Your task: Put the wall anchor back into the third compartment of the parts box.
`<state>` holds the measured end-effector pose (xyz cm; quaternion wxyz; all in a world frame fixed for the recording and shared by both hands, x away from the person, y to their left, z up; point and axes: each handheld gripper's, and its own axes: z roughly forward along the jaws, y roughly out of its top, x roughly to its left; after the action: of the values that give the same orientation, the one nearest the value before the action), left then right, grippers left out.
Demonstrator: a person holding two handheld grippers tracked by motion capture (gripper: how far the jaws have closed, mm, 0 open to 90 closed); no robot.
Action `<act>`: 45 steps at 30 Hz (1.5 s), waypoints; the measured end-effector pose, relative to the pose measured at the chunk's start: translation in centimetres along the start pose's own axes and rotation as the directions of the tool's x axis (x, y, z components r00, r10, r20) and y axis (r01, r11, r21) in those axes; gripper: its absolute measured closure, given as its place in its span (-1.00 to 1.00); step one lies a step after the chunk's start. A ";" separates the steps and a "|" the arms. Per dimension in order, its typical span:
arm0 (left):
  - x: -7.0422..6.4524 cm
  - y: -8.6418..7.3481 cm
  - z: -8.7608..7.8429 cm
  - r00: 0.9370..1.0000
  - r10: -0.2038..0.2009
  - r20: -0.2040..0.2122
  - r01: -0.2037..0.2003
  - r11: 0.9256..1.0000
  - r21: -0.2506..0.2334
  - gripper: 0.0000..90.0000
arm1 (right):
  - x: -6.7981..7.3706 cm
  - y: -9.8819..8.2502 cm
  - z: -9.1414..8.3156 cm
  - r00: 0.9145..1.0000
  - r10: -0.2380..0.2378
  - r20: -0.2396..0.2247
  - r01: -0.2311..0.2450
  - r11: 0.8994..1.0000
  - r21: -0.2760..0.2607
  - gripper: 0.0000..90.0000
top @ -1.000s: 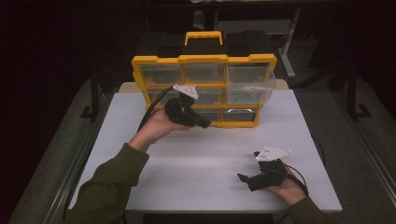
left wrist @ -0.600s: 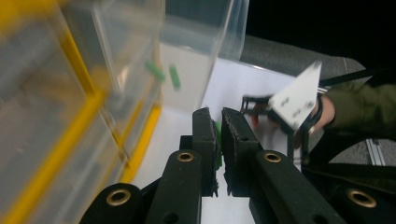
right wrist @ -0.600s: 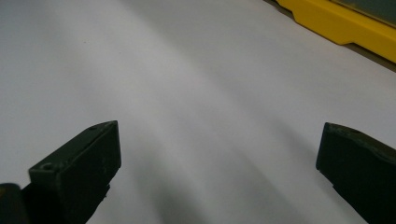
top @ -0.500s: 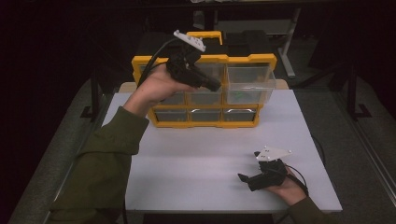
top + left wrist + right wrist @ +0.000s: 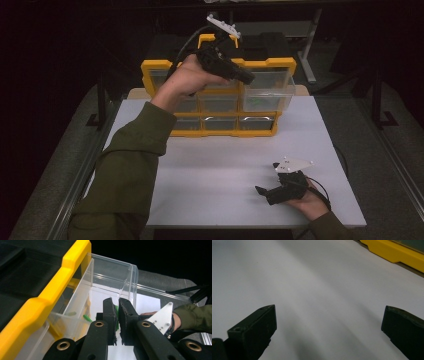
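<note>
The left gripper (image 5: 246, 77) hovered over the pulled-out clear drawer (image 5: 267, 92) at the yellow organizer's (image 5: 160, 70) upper right, jaws pinching a thin green piece (image 5: 116, 315). The right gripper (image 5: 265, 191) rested on the white table (image 5: 220, 165), jaws wide apart and holding nothing.

A: Could you tell what the left gripper (image 5: 116, 315) had between its jaws?

B: Barely. A thin green piece (image 5: 116, 312) showed in the narrow gap, and the black pads covered most of it. Another green bit (image 5: 87, 318) lay behind the clear drawer (image 5: 110, 277) wall, too small to name.

A: And the yellow organizer (image 5: 260, 65)?

B: In the high view the raised hand (image 5: 182, 80) and sleeve (image 5: 132, 145) hid its left drawers. The drawers' contents were too small and dim to tell. In the right gripper view (image 5: 328, 322) the far right edge cut the organizer's base off.
</note>
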<state>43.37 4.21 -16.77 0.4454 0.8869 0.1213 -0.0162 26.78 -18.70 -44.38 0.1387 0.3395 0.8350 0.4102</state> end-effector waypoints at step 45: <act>-2.7 -19.7 -2.8 0.986 -0.061 -0.157 0.045 0.994 -0.104 -0.46 | 0.0 -0.1 0.1 1.000 0.001 0.008 -0.001 1.000 0.007 -1.00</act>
<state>35.99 17.24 -30.19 0.4776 0.8583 0.1810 0.0494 26.83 -18.70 -44.56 0.1408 0.3422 0.8356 0.4060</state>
